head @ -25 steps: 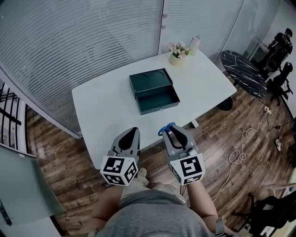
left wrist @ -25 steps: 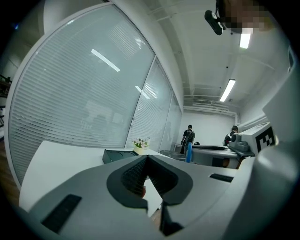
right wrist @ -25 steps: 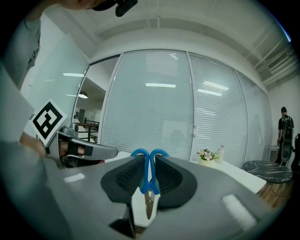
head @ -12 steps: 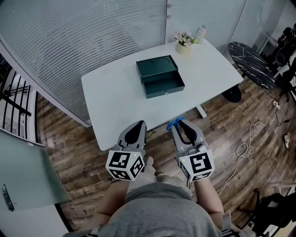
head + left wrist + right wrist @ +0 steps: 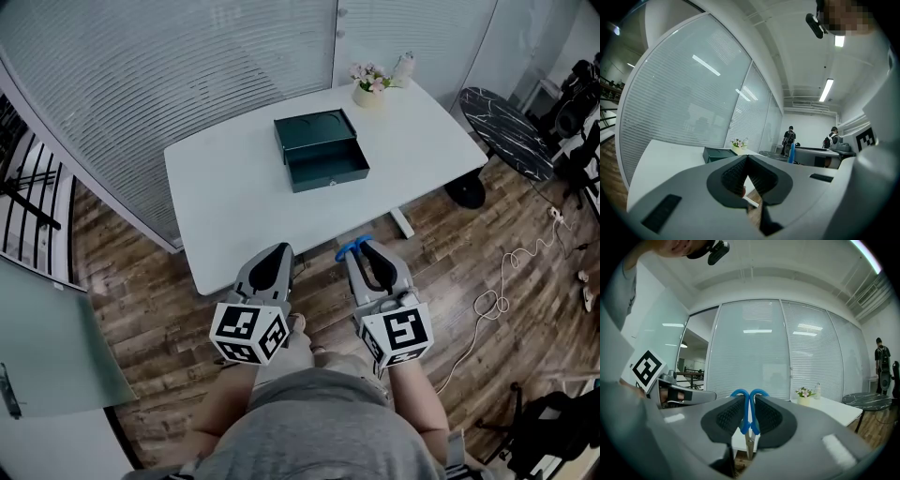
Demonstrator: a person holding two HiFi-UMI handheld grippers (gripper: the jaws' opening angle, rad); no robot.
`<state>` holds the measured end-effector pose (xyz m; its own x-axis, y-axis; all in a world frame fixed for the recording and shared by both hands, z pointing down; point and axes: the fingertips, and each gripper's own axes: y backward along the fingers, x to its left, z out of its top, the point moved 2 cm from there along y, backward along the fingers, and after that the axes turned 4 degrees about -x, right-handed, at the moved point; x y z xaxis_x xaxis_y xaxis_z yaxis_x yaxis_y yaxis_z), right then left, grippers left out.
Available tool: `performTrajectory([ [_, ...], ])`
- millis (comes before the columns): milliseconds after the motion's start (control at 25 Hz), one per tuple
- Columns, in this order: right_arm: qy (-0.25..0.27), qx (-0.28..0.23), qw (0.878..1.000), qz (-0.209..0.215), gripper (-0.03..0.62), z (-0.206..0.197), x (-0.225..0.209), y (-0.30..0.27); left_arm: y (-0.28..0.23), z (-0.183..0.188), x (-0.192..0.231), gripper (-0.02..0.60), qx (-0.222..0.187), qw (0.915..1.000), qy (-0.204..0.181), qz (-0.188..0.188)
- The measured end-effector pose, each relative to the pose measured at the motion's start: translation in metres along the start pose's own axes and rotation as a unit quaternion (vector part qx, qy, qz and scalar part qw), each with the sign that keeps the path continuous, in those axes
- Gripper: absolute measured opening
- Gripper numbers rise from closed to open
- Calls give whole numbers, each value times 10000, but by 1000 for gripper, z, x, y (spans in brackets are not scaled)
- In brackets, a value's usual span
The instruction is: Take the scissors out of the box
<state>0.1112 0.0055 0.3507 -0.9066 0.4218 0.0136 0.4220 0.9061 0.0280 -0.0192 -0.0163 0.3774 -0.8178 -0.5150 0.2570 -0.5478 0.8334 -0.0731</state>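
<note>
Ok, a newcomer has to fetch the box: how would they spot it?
Look at the white table beside the blinds. The box sits toward its far side, before a flower pot at the corner. It alone is dark green and flat, with a drawer pulled out.

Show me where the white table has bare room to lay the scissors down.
The scissors would fit best on the near-left of the table, between the green box and the near edge. Another bare strip lies right of the box, toward the right edge. The far corner is crowded by the flower pot and bottle.
</note>
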Motion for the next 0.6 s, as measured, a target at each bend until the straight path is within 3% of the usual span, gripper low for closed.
performTrajectory([
  [600, 230, -13, 9997, 87, 80, 1, -1, 16, 1, -10, -17, 6, -11, 10000, -16, -66],
])
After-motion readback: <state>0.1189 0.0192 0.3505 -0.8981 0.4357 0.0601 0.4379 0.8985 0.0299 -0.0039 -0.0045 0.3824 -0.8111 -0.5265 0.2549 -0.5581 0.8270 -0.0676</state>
